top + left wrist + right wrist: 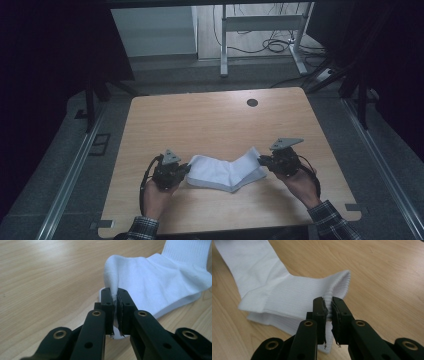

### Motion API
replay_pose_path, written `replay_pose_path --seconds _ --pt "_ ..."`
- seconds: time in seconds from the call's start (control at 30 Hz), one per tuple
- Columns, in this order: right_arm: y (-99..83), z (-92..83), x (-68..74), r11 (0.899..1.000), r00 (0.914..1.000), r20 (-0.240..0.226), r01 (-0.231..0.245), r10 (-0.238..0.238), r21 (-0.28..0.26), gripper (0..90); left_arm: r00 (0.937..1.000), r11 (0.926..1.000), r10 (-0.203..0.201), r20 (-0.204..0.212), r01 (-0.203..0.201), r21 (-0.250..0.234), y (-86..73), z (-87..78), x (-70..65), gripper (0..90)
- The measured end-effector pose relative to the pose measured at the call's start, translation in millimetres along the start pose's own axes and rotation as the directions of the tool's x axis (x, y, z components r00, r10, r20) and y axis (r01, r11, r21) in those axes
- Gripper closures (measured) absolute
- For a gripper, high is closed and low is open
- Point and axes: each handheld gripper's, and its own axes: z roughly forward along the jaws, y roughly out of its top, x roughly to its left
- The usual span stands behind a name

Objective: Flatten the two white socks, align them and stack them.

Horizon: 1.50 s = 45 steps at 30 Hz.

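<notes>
Plainly white sock [226, 171], folded, both ends pinched

White sock [227, 171] on wooden table [200, 125]

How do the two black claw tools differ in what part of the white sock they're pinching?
The left gripper pinches a smooth, rounded end of the white sock, seemingly the toe; the right gripper pinches the ribbed cuff. In the high view, the left gripper sits lower and nearer the person than the right gripper. Both are shut on fabric, at opposite ends, over the wooden table.
</notes>
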Motion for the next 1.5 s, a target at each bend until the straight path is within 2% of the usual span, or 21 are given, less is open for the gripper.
replay_pose_path --seconds 0.13,0.27,0.47,0.53,0.67,0.8,0.97,1.17,1.33,1.5 --pt "-5.4 -0.4 3.8 1.000 1.0000 -0.005 0.000 0.000 0.018 80.7 0.9997 0.9996 0.022 -0.009 -0.022 0.019 -3.6 3.9 -4.0 84.3" --pt "-11.0 3.2 6.3 0.999 0.9999 0.012 0.010 -0.010 0.052 80.5 0.9994 0.9986 0.032 -0.015 -0.031 0.041 -6.9 11.4 -4.9 84.3" --pt "-16.3 9.5 5.6 0.996 0.9994 0.033 0.003 -0.006 0.094 79.3 0.9960 0.9945 0.071 -0.054 -0.066 0.081 -9.8 23.1 -8.2 82.6" --pt "-18.2 12.1 5.8 0.994 0.9992 0.039 0.010 -0.014 0.111 77.7 0.9924 0.9918 0.095 -0.078 -0.088 0.093 -10.7 26.0 -9.4 80.2" --pt "-22.4 19.6 5.8 0.984 0.9975 0.057 0.031 -0.041 0.175 69.3 0.9851 0.9895 0.115 -0.128 -0.102 0.102 -13.2 29.9 -10.4 66.6" --pt "-23.7 21.9 4.4 0.984 0.9975 0.061 0.024 -0.036 0.175 61.9 0.9847 0.9912 0.098 -0.144 -0.083 0.103 -16.1 33.5 -7.3 54.9" --pt "-21.7 19.7 3.3 0.989 0.9983 0.052 0.017 -0.025 0.148 57.5 0.9900 0.9948 0.054 -0.130 -0.042 0.093 -17.7 34.4 -2.5 45.9" --pt "-19.6 17.2 2.8 0.992 0.9984 0.050 0.021 -0.028 0.126 48.1 0.9945 0.9990 0.007 -0.104 -0.002 0.045 -16.3 27.7 1.6 34.6" --pt "-18.6 15.1 2.1 0.994 0.9980 0.058 0.017 -0.023 0.111 37.0 0.9963 0.9998 -0.004 -0.086 0.006 0.021 -14.3 20.4 1.6 27.2" --pt "-19.2 9.1 -0.2 0.996 0.9974 0.070 0.012 -0.018 0.089 29.8 0.9978 1.0000 0.004 -0.066 -0.004 0.004 -13.0 12.8 0.8 22.0"
